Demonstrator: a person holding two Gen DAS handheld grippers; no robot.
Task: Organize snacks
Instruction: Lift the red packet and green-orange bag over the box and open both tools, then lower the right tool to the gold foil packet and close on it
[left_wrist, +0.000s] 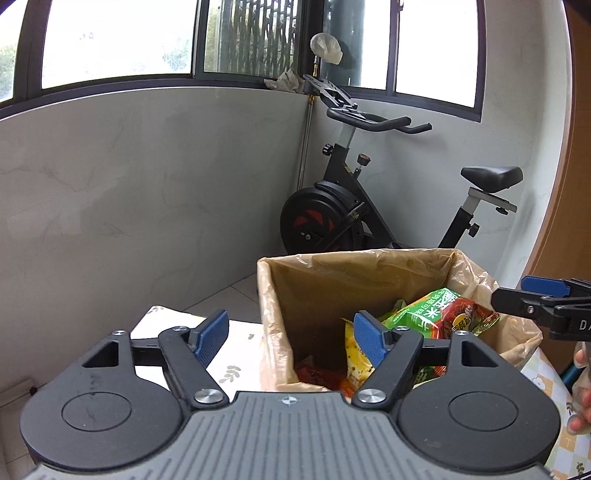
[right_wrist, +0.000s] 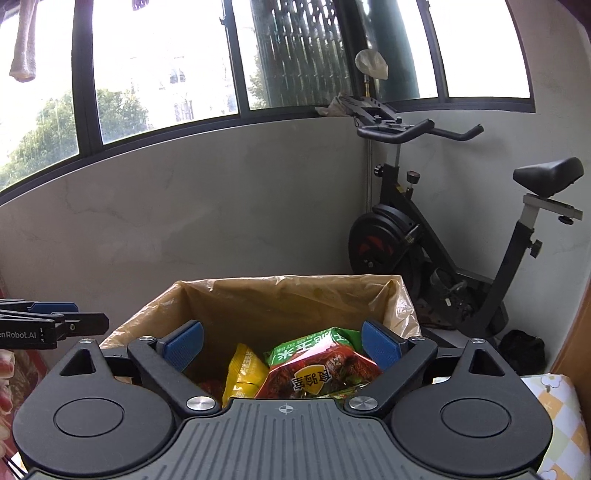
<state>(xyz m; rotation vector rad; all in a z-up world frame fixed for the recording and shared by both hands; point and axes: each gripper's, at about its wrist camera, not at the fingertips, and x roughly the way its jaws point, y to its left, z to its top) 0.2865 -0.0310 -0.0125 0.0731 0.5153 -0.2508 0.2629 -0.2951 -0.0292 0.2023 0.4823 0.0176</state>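
Observation:
A box lined with a tan plastic bag (left_wrist: 369, 269) (right_wrist: 288, 295) holds several snack packets. On top lies a green and red packet (left_wrist: 439, 310) (right_wrist: 325, 365), with a yellow packet (left_wrist: 356, 354) (right_wrist: 245, 369) beside it and a red one (left_wrist: 317, 373) lower down. My left gripper (left_wrist: 291, 338) hangs open over the box's left rim, nothing between its blue pads. My right gripper (right_wrist: 282, 347) stands open above the packets, and its pads touch none of them. The right gripper's fingers (left_wrist: 532, 295) show at the right edge of the left wrist view.
A black exercise bike (left_wrist: 369, 206) (right_wrist: 443, 236) stands in the corner behind the box, under dark-framed windows. A white leaf-print cloth (left_wrist: 229, 350) covers the surface left of the box. A checked yellow cloth (right_wrist: 557, 417) lies at the right. A person's fingers (left_wrist: 581, 398) show at the right edge.

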